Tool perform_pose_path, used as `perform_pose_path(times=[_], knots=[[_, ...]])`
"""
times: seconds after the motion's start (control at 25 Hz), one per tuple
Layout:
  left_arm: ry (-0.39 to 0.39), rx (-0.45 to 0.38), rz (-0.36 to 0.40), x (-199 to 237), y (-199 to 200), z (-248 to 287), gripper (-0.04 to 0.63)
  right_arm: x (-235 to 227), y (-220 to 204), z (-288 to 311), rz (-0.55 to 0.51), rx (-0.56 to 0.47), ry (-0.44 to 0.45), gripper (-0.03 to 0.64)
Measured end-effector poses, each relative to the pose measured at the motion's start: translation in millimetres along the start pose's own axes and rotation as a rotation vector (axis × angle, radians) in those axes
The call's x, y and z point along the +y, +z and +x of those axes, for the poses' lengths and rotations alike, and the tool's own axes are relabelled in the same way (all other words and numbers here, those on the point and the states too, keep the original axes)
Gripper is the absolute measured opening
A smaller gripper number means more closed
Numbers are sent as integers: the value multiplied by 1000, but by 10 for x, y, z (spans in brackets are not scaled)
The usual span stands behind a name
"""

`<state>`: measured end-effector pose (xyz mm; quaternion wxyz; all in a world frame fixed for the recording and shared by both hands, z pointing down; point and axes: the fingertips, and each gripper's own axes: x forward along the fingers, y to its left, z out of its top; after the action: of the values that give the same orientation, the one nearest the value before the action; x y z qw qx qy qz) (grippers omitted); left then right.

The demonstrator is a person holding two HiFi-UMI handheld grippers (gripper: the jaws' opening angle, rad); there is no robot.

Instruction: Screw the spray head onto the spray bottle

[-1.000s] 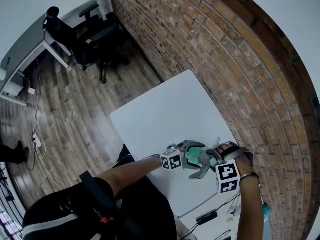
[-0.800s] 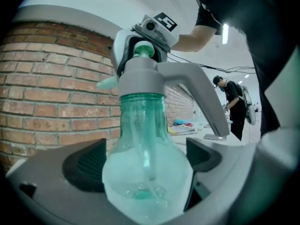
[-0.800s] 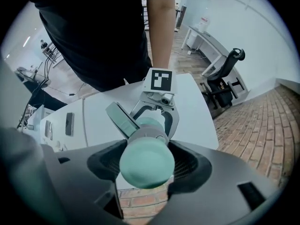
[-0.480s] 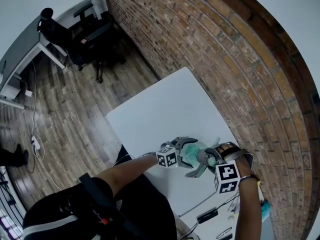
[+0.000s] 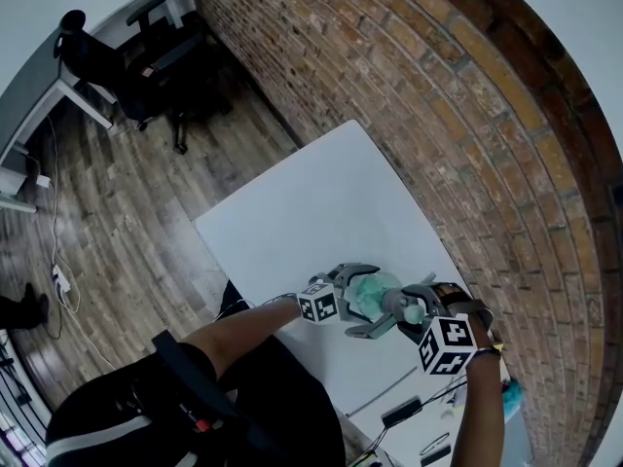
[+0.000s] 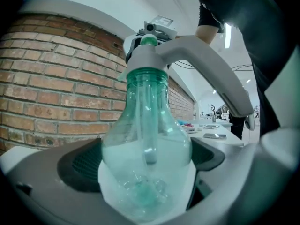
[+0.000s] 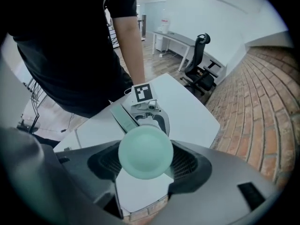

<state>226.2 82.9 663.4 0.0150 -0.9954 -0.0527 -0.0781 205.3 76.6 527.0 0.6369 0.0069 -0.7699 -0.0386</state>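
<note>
Tabletop (image 5: 292, 212): left hand-held gripper (image 5: 371, 300), just opened, straddles spray bottle (image 6: 146, 139); right hand-held gripper (image 7: 146, 168) pinches spray head (image 7: 145, 150).

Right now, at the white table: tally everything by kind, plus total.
spray bottle: 1
spray head: 1
tongs: 2 (left tongs, jaws just opened, spray bottle between them; right tongs, closed on the spray head)
white table: 1
Total: 5

table (image 5: 292, 212): white, against brick wall (image 5: 438, 95) | floor (image 5: 127, 212): wood planks | black office chair (image 5: 151, 66) beside desk (image 5: 24, 86)
</note>
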Motion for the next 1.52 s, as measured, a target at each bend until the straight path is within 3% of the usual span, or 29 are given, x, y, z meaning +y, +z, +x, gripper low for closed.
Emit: perform_pose_path(times=[0.36,0.76,1.2,1.52], knots=[[-3,-40,-4,-25,12,0,569,-17,24,-5,247,-65,-25,279],[-61,4,8,-95,-197,7,569,15,30,2,369,-91,-31,279],[-60,-14,-2,-76,-224,40,569,-23,10,3,541,-82,-62,279],[-52,-10,-9,-82,-225,37,569,-55,-15,-8,864,-96,-167,279]])
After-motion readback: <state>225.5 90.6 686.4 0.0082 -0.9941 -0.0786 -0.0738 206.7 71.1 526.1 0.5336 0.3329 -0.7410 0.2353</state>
